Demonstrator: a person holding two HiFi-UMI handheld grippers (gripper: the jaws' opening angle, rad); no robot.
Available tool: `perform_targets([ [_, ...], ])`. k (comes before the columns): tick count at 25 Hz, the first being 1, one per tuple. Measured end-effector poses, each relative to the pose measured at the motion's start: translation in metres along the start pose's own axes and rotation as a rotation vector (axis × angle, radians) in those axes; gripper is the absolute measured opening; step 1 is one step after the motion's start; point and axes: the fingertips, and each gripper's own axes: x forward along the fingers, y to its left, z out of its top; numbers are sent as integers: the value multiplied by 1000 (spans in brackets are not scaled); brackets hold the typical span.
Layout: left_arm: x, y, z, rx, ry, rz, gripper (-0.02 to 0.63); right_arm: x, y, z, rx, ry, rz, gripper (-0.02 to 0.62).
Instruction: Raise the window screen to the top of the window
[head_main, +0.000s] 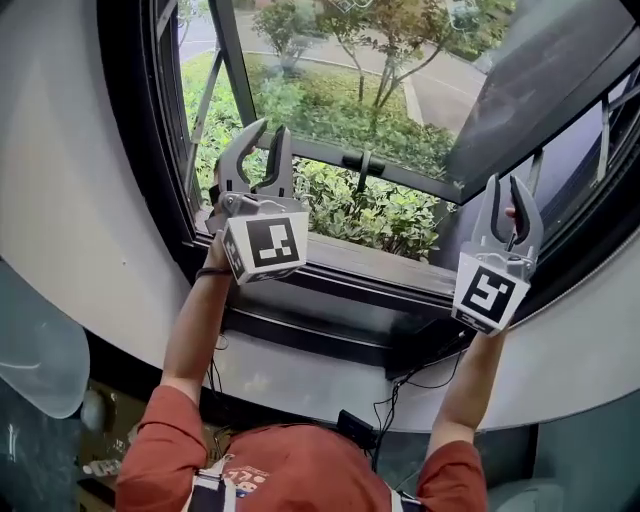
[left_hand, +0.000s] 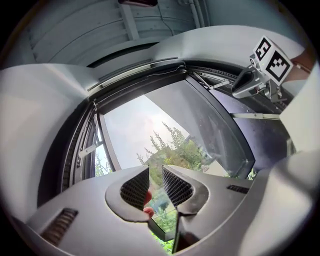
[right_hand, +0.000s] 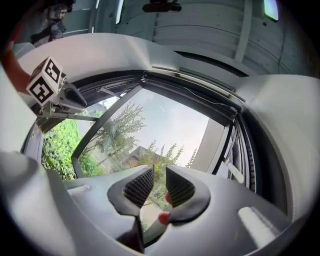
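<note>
Window screen (left_hand: 132, 71) looks parked at the very top of the frame from where I'm standing. I mean that pale bar along the upper edge, though I can't swear to it from these angles.

Working outward from me, my red shirt (head_main: 290, 470) is at the bottom and both forearms (head_main: 190, 335) stretch up toward the window. White wall (head_main: 60, 180) curves round either side.

My left gripper (head_main: 272, 132) is up in front of the left part of the opening. My right gripper (head_main: 505, 188) is over by the right side. They're well apart from each other and both point upward.

Left fingers (left_hand: 134, 187) are released, with a narrow gap between them and only greenery showing through it. Same deal with the right fingers (right_hand: 181, 189), which are loosened, slightly apart and gripping nothing.

Past them is the dark sill (head_main: 370, 265). Then comes the glass pane (head_main: 520, 90), swung outward, with its handle (head_main: 362, 160) on the bottom rail.

Beyond that are bushes (head_main: 370, 215) right under the window, a few trees (head_main: 390, 30), and a road (head_main: 450, 95) further out.
</note>
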Motion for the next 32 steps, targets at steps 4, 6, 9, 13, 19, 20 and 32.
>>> perform_targets([
  [4,-20,-21,-34,-67,64,-26,64,-26,18,-23,95,14,15,83],
  [6,-32,-29,-48,-110,100,-47,64,-40,28,-31,124,25,29,83],
  [9,-52,-38,-66,-178,153,-60,64,-61,42,-45,166,54,54,83],
  [13,-83,-53,-85,-257,200,-67,64,-95,62,-66,250,105,76,83],
  [19,-128,-108,-108,-228,268,-206,64,-134,102,-105,405,232,114,83],
  [20,-134,-115,-110,-238,271,-218,64,-139,108,-108,415,242,127,83],
  [32,-204,-142,-112,-395,284,-296,66,-200,169,-115,609,289,219,83],
])
